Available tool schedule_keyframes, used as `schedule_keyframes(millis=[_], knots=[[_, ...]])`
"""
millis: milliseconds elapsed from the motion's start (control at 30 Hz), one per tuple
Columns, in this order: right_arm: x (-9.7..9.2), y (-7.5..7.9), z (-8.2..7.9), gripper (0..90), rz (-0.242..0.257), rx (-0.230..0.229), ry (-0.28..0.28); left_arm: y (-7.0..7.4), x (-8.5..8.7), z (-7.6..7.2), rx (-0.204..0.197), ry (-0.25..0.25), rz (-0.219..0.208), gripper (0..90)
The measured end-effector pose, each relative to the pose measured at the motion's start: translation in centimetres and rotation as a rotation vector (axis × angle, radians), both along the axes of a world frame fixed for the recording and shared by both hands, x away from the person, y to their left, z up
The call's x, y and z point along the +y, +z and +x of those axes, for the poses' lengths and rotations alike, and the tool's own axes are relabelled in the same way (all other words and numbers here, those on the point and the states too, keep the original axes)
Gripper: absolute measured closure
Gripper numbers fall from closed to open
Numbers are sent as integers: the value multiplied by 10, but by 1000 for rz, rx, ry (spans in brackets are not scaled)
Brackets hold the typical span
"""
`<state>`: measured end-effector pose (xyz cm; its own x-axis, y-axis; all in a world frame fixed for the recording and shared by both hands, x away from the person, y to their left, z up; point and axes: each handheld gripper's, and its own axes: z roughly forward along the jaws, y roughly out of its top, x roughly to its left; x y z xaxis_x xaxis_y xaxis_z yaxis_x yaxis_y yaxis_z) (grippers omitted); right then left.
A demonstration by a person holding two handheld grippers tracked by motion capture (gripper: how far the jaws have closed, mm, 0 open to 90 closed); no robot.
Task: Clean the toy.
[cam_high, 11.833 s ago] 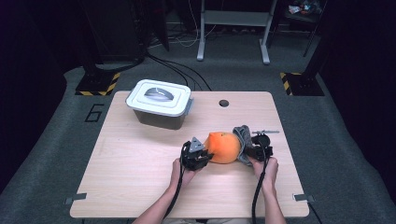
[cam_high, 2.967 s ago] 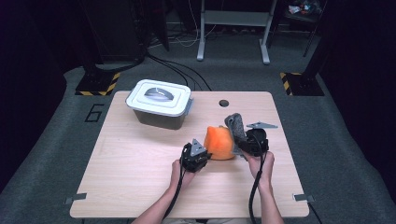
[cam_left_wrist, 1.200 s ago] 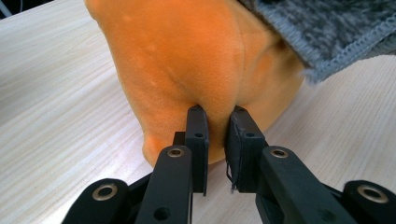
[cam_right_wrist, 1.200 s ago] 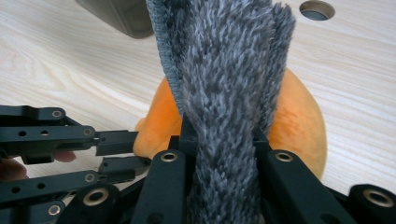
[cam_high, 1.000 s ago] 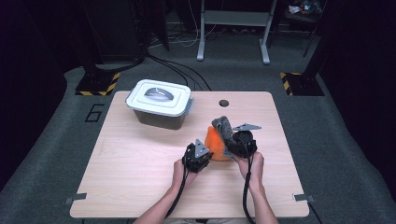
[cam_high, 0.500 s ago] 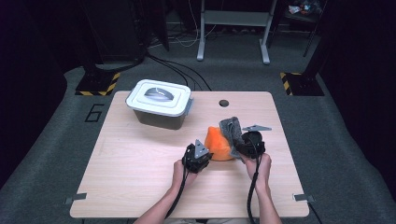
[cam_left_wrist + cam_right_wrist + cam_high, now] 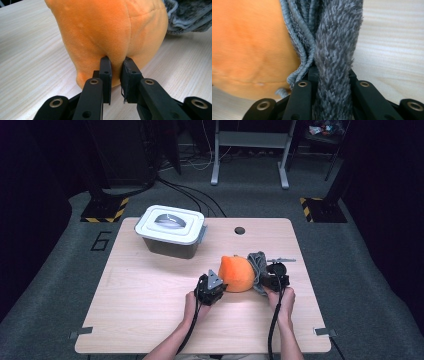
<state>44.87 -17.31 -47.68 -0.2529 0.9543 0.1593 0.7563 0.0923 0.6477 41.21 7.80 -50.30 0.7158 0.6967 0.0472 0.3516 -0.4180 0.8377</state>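
Squarely between both tongs, orange plush (image 7: 236, 274)

The table (image 7: 150, 320) lies bare from 6 to 9 o'clock of the orange plush toy (image 7: 236, 274), giving wide room to pass. At 10 o'clock stands the lidded box (image 7: 171, 231), well apart. The grey cloth (image 7: 256, 265) crowds the toy's 3 o'clock side, touching it. Toward 12 o'clock the board is free up to a small round hole (image 7: 240, 230).

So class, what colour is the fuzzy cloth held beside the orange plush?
Grey; the cloth shows best in the right gripper view.
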Motion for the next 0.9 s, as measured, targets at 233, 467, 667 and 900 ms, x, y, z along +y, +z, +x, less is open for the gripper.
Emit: schedule_keyframes(millis=[233,467,667,900], knots=[[-2,-20,8,754,9,90,-5,0,1,0,1,0,-1,794],[-9,4,-4,754,19,15,1,-1,3,2,10,4,-12,795],[-5,37,-19,754,63,-76,54,-1,2,1,9,8,-16,795],[23,68,-30,753,114,-136,152,0,2,1,8,6,-10,794]])
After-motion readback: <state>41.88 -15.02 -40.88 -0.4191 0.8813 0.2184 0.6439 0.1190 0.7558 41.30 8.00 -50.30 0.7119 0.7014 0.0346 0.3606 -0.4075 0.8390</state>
